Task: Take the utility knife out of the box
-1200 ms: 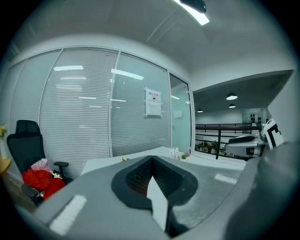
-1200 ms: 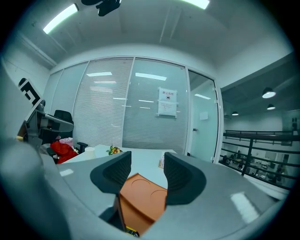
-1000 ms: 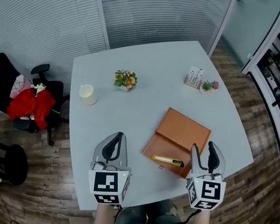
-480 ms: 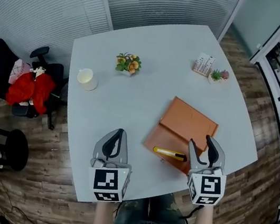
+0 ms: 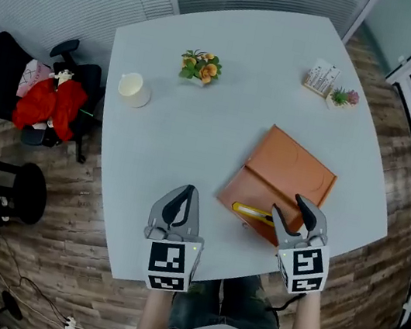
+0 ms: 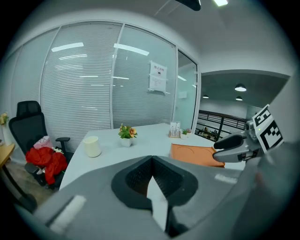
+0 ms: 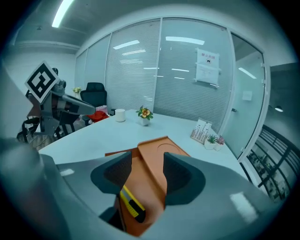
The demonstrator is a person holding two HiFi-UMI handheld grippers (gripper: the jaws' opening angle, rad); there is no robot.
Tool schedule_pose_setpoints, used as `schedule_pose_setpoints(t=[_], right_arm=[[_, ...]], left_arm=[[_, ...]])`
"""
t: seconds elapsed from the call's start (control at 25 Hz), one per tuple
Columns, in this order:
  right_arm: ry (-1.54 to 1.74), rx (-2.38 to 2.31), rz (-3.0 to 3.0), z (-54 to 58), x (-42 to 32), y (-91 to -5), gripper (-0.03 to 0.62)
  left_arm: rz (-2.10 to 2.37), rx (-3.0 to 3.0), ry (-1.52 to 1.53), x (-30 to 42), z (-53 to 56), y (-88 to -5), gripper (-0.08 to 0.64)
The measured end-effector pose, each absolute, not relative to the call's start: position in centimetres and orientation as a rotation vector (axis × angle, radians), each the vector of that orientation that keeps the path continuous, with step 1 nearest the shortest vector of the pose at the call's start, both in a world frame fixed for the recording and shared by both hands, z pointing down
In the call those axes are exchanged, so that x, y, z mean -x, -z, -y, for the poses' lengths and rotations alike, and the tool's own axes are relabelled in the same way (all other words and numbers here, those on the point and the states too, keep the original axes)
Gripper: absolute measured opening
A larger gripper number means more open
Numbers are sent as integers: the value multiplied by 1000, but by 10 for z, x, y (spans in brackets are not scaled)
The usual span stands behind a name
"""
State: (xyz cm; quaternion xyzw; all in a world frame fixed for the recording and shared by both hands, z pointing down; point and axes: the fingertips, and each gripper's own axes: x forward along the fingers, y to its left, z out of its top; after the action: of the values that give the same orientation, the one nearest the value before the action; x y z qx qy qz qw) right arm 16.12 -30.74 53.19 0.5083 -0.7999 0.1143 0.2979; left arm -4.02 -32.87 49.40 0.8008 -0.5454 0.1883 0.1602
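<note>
**Knife in open box, right gripper poised wide**

The knife [image 5: 252,210] lies in the tray of the orange box [image 5: 293,167], at the counter's [image 5: 195,134] 4 o'clock. I judge it light, stiff and smooth-sided, so I'd pinch across its yellow mid-body. My right gripper [image 5: 290,208] hangs spread wide just over it, empty. The left gripper [image 5: 182,195], at 7 o'clock, is closed on nothing. No brand is legible, and the wall notice [image 7: 207,61] is unreadable.

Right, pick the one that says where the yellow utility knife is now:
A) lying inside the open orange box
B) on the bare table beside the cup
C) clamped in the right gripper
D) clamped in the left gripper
A: the utility knife lies in the tray of the open orange box, and the right gripper is open beside it, holding nothing.
</note>
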Motion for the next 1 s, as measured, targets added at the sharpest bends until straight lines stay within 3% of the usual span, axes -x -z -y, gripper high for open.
schedule_pose_setpoints(t=[1.0], right_arm=[[-381,-752,1971,270,-141,-643,242]], left_arm=[[1448,-2196,-658,18,309,-557,0]])
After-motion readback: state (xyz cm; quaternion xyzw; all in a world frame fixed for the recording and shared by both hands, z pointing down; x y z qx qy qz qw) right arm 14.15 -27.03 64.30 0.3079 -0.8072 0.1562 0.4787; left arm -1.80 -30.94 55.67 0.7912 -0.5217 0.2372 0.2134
